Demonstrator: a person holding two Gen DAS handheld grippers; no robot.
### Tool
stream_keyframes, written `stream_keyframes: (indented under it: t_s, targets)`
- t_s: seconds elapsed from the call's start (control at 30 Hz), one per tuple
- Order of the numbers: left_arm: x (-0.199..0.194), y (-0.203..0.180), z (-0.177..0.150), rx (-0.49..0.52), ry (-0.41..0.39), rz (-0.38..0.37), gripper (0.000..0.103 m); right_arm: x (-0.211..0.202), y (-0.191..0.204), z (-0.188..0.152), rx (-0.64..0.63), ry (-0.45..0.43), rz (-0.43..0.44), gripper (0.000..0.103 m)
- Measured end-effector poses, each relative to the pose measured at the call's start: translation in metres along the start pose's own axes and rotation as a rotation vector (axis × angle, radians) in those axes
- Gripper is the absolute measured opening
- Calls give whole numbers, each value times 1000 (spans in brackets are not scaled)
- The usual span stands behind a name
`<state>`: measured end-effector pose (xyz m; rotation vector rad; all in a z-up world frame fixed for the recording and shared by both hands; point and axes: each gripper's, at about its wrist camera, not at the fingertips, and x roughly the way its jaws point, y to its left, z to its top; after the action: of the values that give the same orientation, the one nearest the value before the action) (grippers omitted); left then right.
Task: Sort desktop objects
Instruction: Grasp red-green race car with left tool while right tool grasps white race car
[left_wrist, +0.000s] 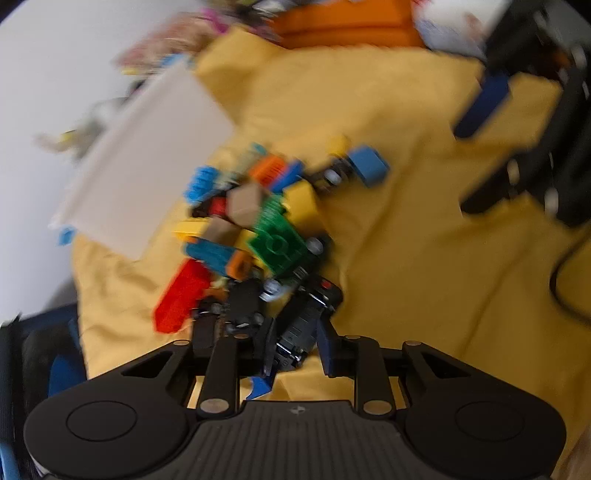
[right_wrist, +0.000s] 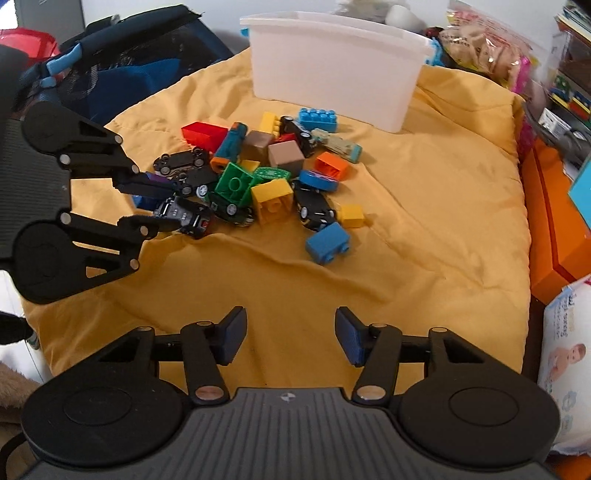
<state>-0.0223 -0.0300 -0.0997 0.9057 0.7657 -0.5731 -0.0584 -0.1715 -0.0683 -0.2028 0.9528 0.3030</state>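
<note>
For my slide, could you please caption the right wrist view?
Left tongs close on a black toy car beside mixed blocks; right tongs open.

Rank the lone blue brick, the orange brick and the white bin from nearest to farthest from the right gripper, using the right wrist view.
1. Lone blue brick: on the yellow cloth, just ahead of the right gripper.
2. Orange brick: deeper in the toy pile.
3. White bin: at the cloth's far edge.
</note>
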Motion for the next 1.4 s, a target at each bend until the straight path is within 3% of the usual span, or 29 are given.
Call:
stream_keyframes:
  t_s: [0.07, 0.17, 0.27, 0.33, 0.37, 0.4, 0.47, 0.6, 0.73, 0.9, 1.03, 1.13, 1.2, 1.3, 1.4]
  targets:
    - [3, 1, 2, 55, 13, -65, 36, 0, -1, 1, 24, -10, -3, 56]
    - [4, 2, 2, 120, 1, -86, 40, 0, -2, 3, 40, -17, -10, 56]
    - [10, 11, 5, 99, -4, -94, 44, 3, -3, 5, 61, -12, -5, 56]
    - [14, 23, 8, 16, -6, -131, 37, 5, -1, 6, 60, -15, 3, 51]
    - [14, 29, 7, -31, -16, -141, 32, 5, 0, 6, 52, -22, 6, 41]
    - [12, 32, 6, -71, -26, -152, 19, 4, 2, 7, 40, -30, 7, 26]
    - [8, 39, 3, -170, -2, -177, 18, 3, 6, 10, -7, -63, 6, 19]
    - [-3, 56, -19, -483, 28, -328, 19, 8, 18, 19, -152, -113, 17, 19]
    - [-12, 61, -39, -701, 27, -434, 16, 22, 35, 29, -322, -125, 70, 19]
    - [-12, 51, -48, -718, 41, -406, 16, 44, 60, 31, -565, -161, 78, 34]
    - [-11, 57, -46, -729, 43, -395, 18, 63, 72, 35, -661, -136, 90, 32]
    - [-7, 55, -45, -718, 49, -373, 27, 75, 67, 44, -606, -134, 38, 26]
    - [-3, 52, -43, -705, 56, -364, 28, 77, 54, 50, -506, -124, 58, 26]
    - [1, 49, -43, -710, 64, -355, 26, 70, 36, 55, -358, -89, 83, 21]
    - [-9, 52, -37, -710, 26, -394, 20, 52, 21, 56, -245, -57, 143, 19]
